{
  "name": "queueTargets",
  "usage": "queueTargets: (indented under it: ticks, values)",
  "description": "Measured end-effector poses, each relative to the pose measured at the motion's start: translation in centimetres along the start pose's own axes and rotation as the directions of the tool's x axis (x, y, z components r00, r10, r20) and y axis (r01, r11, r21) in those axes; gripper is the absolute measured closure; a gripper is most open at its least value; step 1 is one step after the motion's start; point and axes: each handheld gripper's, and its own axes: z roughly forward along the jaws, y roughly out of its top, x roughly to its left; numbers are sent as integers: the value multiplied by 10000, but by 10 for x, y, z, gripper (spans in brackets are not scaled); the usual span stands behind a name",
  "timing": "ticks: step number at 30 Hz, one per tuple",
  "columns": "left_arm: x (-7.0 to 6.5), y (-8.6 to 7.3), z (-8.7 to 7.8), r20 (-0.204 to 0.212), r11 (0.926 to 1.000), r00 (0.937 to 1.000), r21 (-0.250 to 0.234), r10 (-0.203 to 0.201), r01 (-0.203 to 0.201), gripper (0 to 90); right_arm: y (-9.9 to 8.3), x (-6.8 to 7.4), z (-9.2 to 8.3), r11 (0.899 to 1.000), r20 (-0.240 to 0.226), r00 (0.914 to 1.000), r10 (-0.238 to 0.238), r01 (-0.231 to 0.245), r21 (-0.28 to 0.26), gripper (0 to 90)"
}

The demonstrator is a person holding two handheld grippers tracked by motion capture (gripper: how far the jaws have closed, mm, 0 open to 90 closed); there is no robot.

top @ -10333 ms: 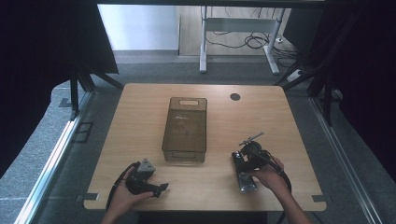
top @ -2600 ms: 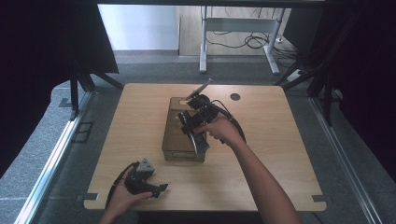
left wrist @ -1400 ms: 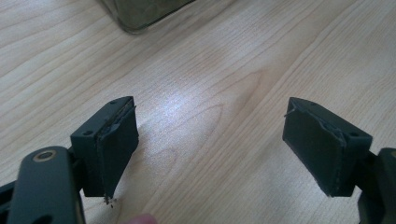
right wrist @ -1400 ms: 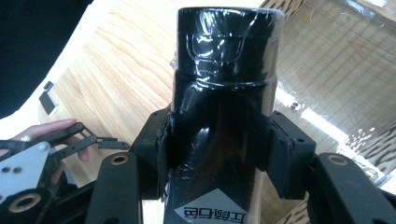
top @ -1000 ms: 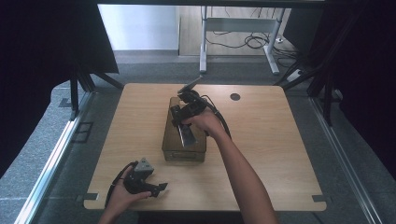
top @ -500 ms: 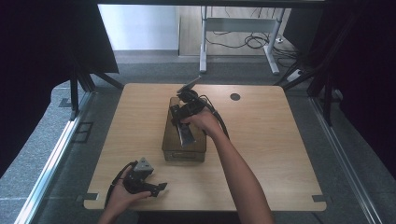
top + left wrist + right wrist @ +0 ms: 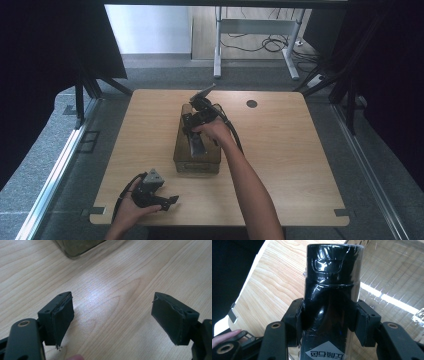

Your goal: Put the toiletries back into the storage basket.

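Black bottle (image 7: pixel 332 302) now clamped in right gripper (image 7: pixel 199 131) over bin (image 7: pixel 196 162).

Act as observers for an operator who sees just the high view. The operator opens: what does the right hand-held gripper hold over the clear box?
Observer: The right hand-held gripper has its pads clamped on the sides of a glossy black bottle.
Operator: Any marking on it?
Observer: A white diamond-shaped label with dark print sits near the gripped end.
Operator: And the left hand-held gripper?
Observer: The left hand-held gripper has its jaws wide open with nothing between them, over bare table wood.
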Motion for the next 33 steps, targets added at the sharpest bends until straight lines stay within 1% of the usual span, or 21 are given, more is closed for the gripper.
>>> queueTargets:
  ticks: [1,2,3,5,6,7,8,10,13,14,16,17,19,22,25,27,29,30,33]
  values:
    - [0,0,0,2,10000,10000,-22,5,-5,184,0,-2,4,9999,-9,9999,124,-124,32,477]
    - [0,0,0,2,10000,10000,-22,5,-5,184,0,-2,4,9999,-9,9999,124,-124,32,477]
    - [0,0,0,-2,10000,10000,-30,11,-11,184,0,-4,8,9998,-115,9997,208,-208,38,477]
    - [-1,0,0,-2,10000,10000,-33,9,-9,184,0,-4,9,9995,-115,9995,300,-299,71,476]
    - [-1,0,0,0,10000,10000,-35,12,-12,184,0,-7,13,9990,-96,9990,445,-444,70,477]
    - [-1,0,0,0,10000,10000,-35,12,-12,184,0,-7,13,9990,-96,9990,445,-444,70,477]
    - [0,0,0,0,10000,10000,-40,7,-7,184,-1,-9,16,9982,-96,9982,598,-598,48,477]
    - [0,0,0,1,10000,10000,-25,6,-6,184,-1,-10,19,9973,-118,9973,730,-730,35,477]
    - [0,0,-1,0,10000,10000,-34,10,-10,184,-1,-11,22,9967,-115,9966,817,-817,25,477]
    - [0,0,-1,-13,10000,10000,-39,11,-11,184,-1,-12,25,9958,-178,9956,917,-916,46,476]
    - [0,0,-1,-9,10000,10000,-50,2,-2,184,-1,-12,26,9952,-147,9951,981,-980,51,477]
    - [0,0,-2,-33,10000,10000,-52,45,-45,184,-1,-14,29,9939,-59,9939,1100,-1099,33,477]
    - [0,0,-2,-34,10000,10000,-82,53,-53,184,-2,-15,29,9934,-86,9934,1145,-1145,61,477]
    - [0,0,-1,-27,10000,10000,-71,2,-2,184,-3,-17,34,9904,-51,9904,1382,-1382,14,477]
    - [-1,1,-2,-12,10000,10000,-48,28,-28,184,-4,-16,38,9870,-116,9870,1604,-1605,-42,477]
    - [-1,1,-2,-19,10000,10000,-51,26,-26,184,-4,-15,42,9845,-78,9845,1753,-1753,-88,476]
    - [-1,1,-2,-21,10000,10000,-54,41,-41,184,-4,-15,43,9835,-96,9835,1809,-1809,-79,477]
    - [-1,1,-2,-12,10000,10000,-88,30,-30,184,-4,-16,46,9799,-183,9798,1992,-1994,-99,476]
    - [-1,1,-3,-8,10000,10000,-87,41,-41,184,-4,-15,49,9769,-235,9767,2134,-2137,-94,476]
